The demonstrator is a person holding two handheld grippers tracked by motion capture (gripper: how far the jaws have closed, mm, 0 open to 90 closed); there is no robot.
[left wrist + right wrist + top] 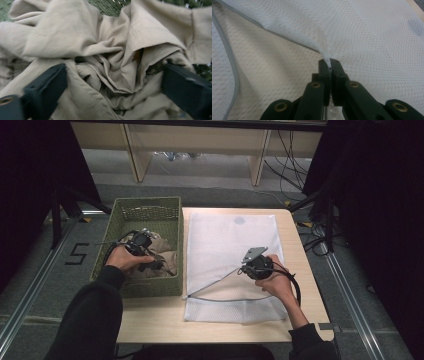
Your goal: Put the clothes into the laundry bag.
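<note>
Two grippers at work: the left gripper (150,255) is down inside the green basket (131,211), jaws spread wide over the crumpled beige garment (105,57), cloth bunched between them but not pinched; some motion blur in the left gripper view, so contact of the pads with the fabric is uncertain. The basket sits at the table's left edge, its right wall just beside the white mesh laundry bag (220,240). The right gripper (248,263) has its jaws pressed together on the bag's upper mesh layer (362,32), lifting it into a peak, so the grey-edged mouth gapes toward the basket. The bag lies flat on the wooden table (150,322), reaching nearly to the far and right edges; a bare strip stays free along the near edge. On the floor left of the basket, a taped figure "5" (76,254) reads clearly.
</note>
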